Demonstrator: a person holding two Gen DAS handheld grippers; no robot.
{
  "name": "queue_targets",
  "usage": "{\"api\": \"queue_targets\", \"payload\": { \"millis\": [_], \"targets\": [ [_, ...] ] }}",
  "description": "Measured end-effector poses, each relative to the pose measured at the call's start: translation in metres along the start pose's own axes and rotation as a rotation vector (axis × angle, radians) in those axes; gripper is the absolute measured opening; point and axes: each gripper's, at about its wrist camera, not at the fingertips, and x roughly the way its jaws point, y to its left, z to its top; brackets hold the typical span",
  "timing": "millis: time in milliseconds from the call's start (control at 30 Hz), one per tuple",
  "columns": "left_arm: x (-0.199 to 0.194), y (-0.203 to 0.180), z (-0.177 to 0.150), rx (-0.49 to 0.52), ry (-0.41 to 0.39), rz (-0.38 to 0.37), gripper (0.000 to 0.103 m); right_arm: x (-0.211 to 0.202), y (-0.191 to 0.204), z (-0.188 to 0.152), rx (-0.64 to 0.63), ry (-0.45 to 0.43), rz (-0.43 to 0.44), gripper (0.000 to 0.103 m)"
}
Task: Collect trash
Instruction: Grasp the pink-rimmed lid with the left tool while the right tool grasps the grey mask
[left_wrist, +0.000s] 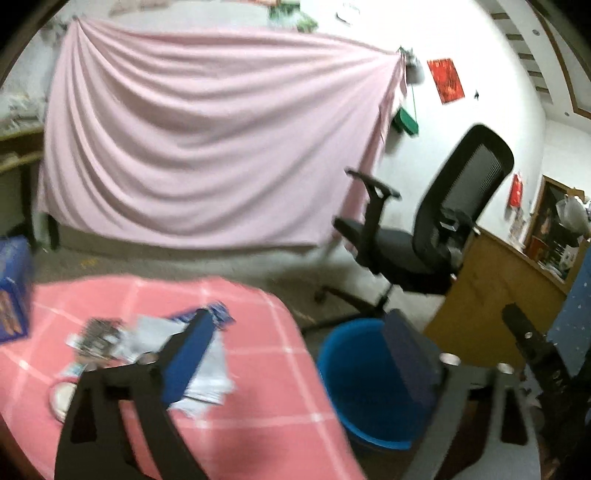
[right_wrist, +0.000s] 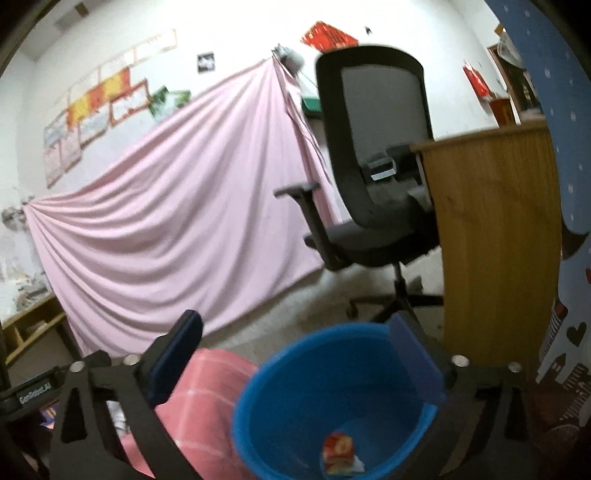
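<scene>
Both tongs are spread wide with nothing between the pads. The right gripper (right_wrist: 291, 354) hangs over the blue bucket (right_wrist: 280, 384), which serves here as the bin; its empty jaws frame the bucket's mouth, which suggests a drop made from directly above. Inside the bucket, on its floor, lies a small red-and-yellow wrapper (right_wrist: 338, 458) with a scrap of white beside it, so part of the trash is already collected.

The left gripper (left_wrist: 303, 339) straddles the gap between the table and the bucket: one finger shows over the table, the other over the bucket's rim. It holds nothing either.

Just left of the bucket stands the table under a pink checked cloth (left_wrist: 258, 332). More trash waits there: a loose heap of white papers (left_wrist: 207, 373), a dark printed packet (left_wrist: 98, 334) and a blue wrapper (left_wrist: 221, 314), all farther from the bucket than the table's near edge. A round white lid or dish (left_wrist: 61, 400) sits at the table's left side; what it is I cannot tell.

Right of the bucket is a wooden desk panel (right_wrist: 495, 229). Behind the bucket, across a grey floor, stands a black office chair (right_wrist: 373, 173), and beyond it a pink sheet (left_wrist: 207, 140) is strung across the white wall.
</scene>
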Motion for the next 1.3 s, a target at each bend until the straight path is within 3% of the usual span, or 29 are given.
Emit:
{"api": "queue_targets", "payload": {
  "millis": [100,433,700,1033,1300],
  "targets": [
    [-0.022,0.014,0.002,0.029,-0.075,0.062,0.101,-0.007,0.017,0.004,-0.016,-0.043,0.046,0.103],
    [-0.083,0.067,-0.007,0.088,-0.215,0.183,0.101,-0.021,0.091,-0.002,-0.160,-0.140,0.201,0.103],
    [-0.111,0.103,-0.018,0.111,-0.238,0.259,0.101,-0.027,0.143,-0.020,-0.284,-0.163,0.277,0.103],
    [-0.108,0.144,-0.035,0.113,-0.144,0.301,0.101,-0.012,0.177,-0.045,-0.389,-0.069,0.318,0.103],
    [-0.079,0.165,-0.041,0.025,0.078,0.262,0.101,0.022,0.183,-0.061,-0.391,0.130,0.306,0.103]
  ]
}}
